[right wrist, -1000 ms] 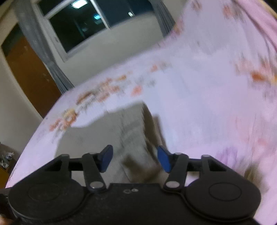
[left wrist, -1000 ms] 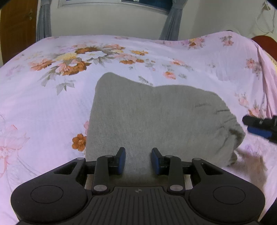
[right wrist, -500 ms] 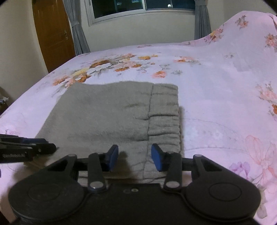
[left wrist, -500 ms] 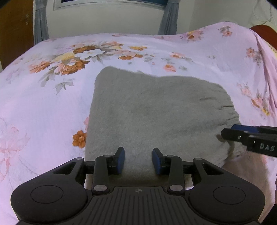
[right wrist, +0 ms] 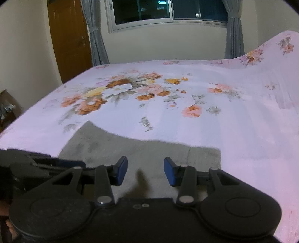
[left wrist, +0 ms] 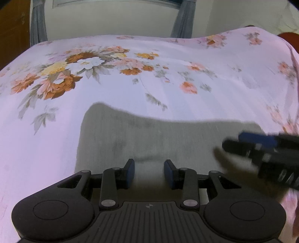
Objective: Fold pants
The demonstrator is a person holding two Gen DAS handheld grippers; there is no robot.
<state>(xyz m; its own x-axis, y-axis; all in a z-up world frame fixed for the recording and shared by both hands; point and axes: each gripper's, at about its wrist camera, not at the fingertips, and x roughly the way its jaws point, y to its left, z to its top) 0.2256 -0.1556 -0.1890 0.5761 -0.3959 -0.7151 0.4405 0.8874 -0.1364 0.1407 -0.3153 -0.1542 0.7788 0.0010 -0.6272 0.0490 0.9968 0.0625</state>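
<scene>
Grey folded pants [left wrist: 168, 138] lie flat on the flowered bedspread, low in both views. Their elastic waistband [right wrist: 203, 157] forms the right end. My left gripper [left wrist: 149, 172] is at their near edge, toward the left, shut on a pale fold of cloth that spans its blue pads. My right gripper [right wrist: 145, 171] holds the same near edge further right, shut on grey cloth with a dark shadow between its fingers. In the left wrist view the right gripper [left wrist: 233, 143] comes in blurred from the right. The right wrist view shows the left gripper [right wrist: 80, 164] low on the left.
The pink flowered bedspread [left wrist: 130, 89] stretches far beyond the pants. It rises over a hump at the right [right wrist: 276, 61]. A wooden door [right wrist: 71, 37], a dark window [right wrist: 168, 11] and grey curtains stand behind the bed. Clutter [right wrist: 5, 108] lies on the floor at the left.
The right gripper's jaws narrowed onto the cloth and its view levelled. The pants now sit lower in both views, with more flowered sheet beyond them. The two grippers stand closer together.
</scene>
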